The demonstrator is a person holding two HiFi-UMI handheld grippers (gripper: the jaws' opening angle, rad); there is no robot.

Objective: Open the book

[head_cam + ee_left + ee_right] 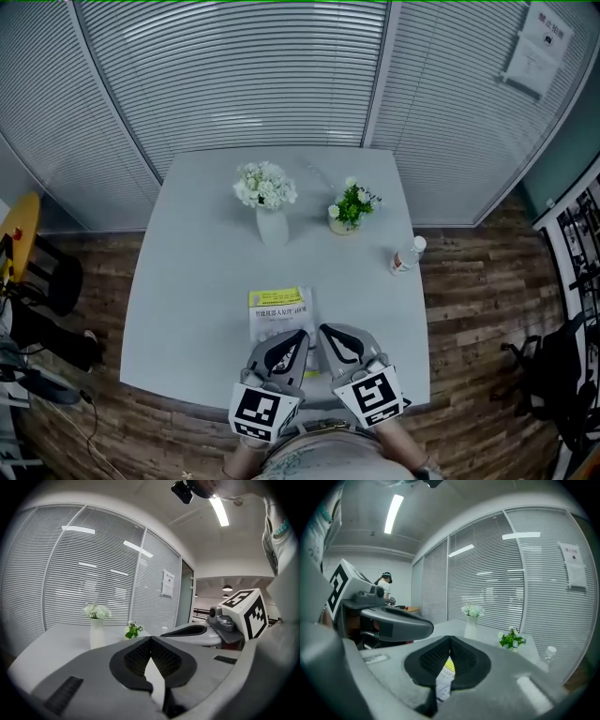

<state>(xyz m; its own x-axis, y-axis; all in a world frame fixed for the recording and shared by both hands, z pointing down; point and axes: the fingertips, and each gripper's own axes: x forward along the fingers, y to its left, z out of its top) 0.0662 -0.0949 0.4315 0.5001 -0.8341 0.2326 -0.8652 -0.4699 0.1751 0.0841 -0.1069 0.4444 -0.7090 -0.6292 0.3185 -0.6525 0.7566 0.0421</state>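
Note:
A closed book (279,307) with a yellow and white cover lies flat on the grey table (187,281), near its front edge. Both grippers hover side by side over the book's near end, pointing away from me. In the head view the left gripper (304,334) has its jaws together with nothing between them, and the right gripper (324,329) beside it looks the same. In the right gripper view the fingertips meet (450,639), and a strip of the book's cover (446,673) shows through the gap below them. The left gripper view shows its tips closed (150,639).
A white vase of white flowers (270,211) stands mid-table, with a small green potted plant (349,211) to its right. A plastic bottle (408,255) stands by the right edge. Blinds-covered glass walls stand behind the table. A black chair (553,375) is at the right.

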